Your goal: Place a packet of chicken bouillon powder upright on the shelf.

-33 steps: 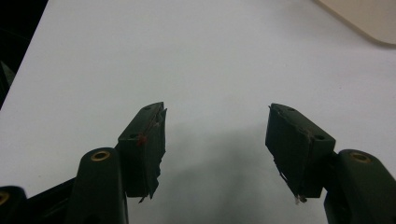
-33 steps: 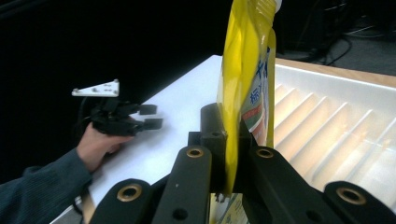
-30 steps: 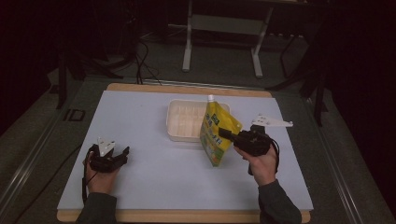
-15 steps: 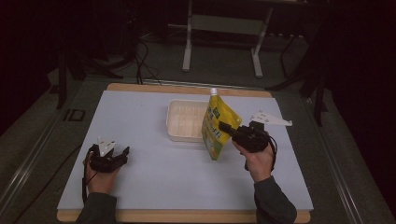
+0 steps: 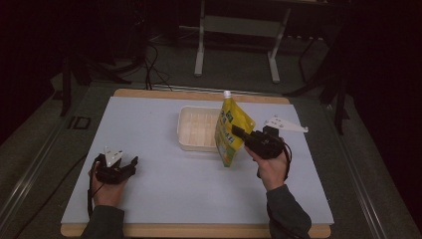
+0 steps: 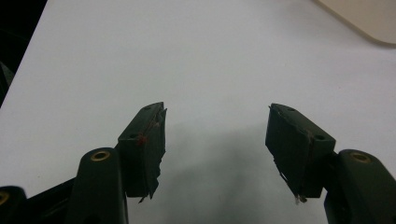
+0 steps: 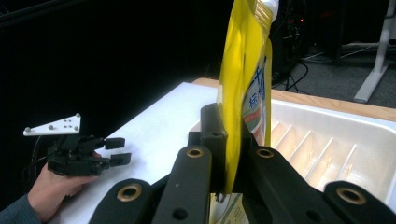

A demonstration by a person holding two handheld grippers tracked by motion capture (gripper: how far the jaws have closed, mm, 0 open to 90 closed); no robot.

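Observation:
A yellow spouted pouch with a white cap hangs upright at the right edge of the white ribbed tray, its bottom just above the mat. My right gripper is shut on the pouch's side edge. In the right gripper view the jaws pinch the thin yellow pouch between them, right gripper, with the tray behind. My left gripper rests low on the mat at the front left. Its jaws stand open with nothing between them, left gripper.
A pale blue-white mat covers the wooden table. The tray's corner shows far off in the left gripper view. The left gripper appears across the mat in the right gripper view. Dark floor, cables and a desk frame lie beyond.
The pouch has risen a little and stands more upright in the right gripper's hold. The left hand has kept still.

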